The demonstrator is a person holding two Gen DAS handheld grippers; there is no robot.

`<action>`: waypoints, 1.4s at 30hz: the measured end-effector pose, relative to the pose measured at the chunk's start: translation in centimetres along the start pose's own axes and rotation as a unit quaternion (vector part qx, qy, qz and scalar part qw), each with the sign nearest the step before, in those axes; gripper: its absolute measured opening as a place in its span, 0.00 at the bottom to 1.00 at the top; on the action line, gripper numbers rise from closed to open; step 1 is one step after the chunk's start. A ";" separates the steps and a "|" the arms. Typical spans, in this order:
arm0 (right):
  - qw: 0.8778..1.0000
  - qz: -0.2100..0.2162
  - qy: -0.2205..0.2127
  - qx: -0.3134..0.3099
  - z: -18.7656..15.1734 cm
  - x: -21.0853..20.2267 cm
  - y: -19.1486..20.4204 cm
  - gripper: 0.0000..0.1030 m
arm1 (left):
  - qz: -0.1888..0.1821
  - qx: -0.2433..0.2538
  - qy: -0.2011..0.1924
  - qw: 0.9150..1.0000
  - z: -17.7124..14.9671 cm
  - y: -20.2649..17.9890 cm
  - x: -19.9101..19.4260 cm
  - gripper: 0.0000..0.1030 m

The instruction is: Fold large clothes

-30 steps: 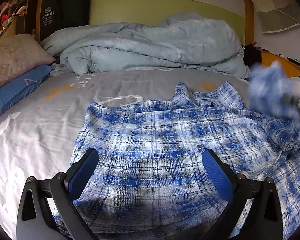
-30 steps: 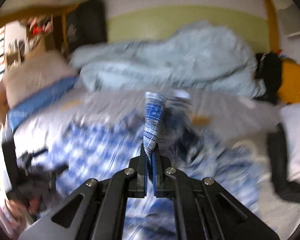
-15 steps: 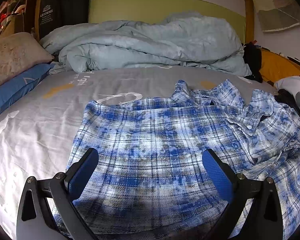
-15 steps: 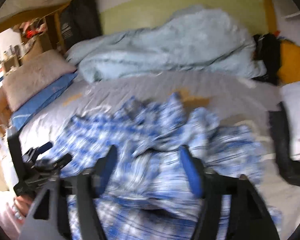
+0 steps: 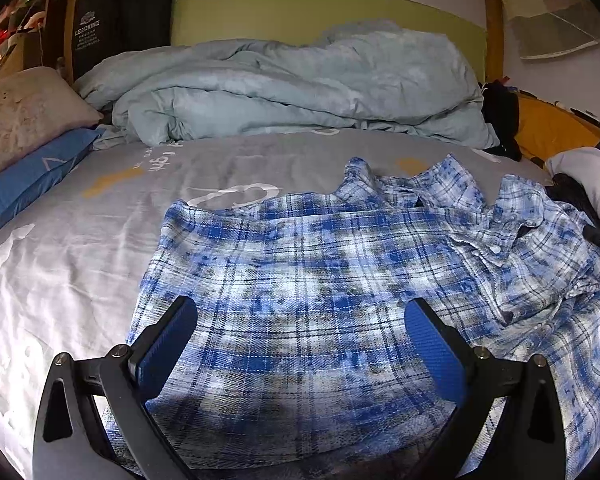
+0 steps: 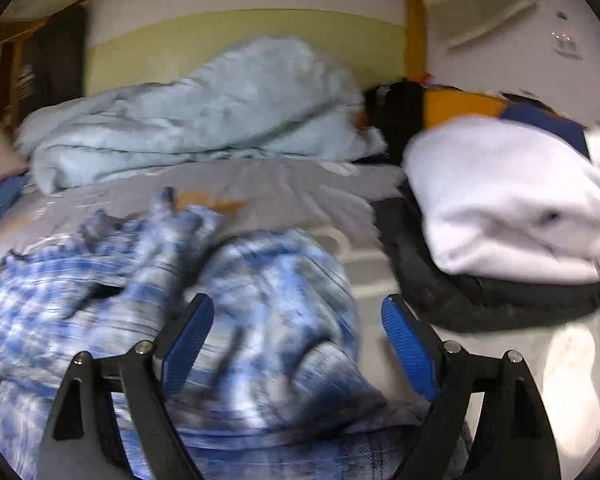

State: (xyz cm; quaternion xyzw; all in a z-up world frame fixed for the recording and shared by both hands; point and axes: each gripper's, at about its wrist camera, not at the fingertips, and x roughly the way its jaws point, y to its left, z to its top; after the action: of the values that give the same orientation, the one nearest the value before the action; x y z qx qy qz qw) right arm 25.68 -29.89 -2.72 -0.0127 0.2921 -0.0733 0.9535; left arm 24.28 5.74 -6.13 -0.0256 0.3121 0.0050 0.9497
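- Lying spread over the grey printed bed sheet (image 5: pixel 100 208), a blue-and-white plaid button-up shirt (image 5: pixel 320 280) is seen with its broad panel fairly flat and its collar and buttoned placket bunched in folds toward the side nearest the white folded garment (image 6: pixel 512 208).
- A sleeve or edge of the shirt is seen rumpled into a mound in the right wrist view, where the picture is blurred and finer detail cannot be made out.
- The left gripper (image 5: pixel 300 324) is held above the near part of the shirt, its blue-padded jaws spread wide with nothing between them.
- The right gripper (image 6: pixel 298 318) is held over the shirt's crumpled part, its jaws likewise wide apart and empty.
- The white folded garment is stacked on a dark garment (image 6: pixel 480 304), just beside the shirt.
- Beyond the shirt, a pale blue crumpled duvet (image 5: pixel 292 92) is heaped against the green headboard (image 5: pixel 324 12).
- A beige pillow (image 5: pixel 20 116) is laid over a blue pillow (image 5: pixel 24 184), well apart from the shirt.
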 end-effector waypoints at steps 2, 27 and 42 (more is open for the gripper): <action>1.000 -0.005 -0.019 0.018 0.2 -0.6 -0.7 0.82 | 0.000 0.006 -0.004 1.000 0.0 -0.2 -0.2 1.00; 0.996 -0.020 -0.082 0.009 -0.5 -3.1 -0.2 0.82 | -0.104 -0.007 0.200 0.974 4.0 -13.2 8.0 0.61; 0.998 -0.026 -0.054 0.006 -0.4 -2.1 0.1 0.82 | -0.130 0.050 0.149 0.979 4.2 -13.1 5.9 0.01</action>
State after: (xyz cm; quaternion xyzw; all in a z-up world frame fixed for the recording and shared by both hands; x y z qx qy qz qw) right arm 23.77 -29.47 -1.89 -0.0187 0.2396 -0.0992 0.9656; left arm 31.82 -7.17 -5.67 -0.0194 0.4438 -0.1384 0.8852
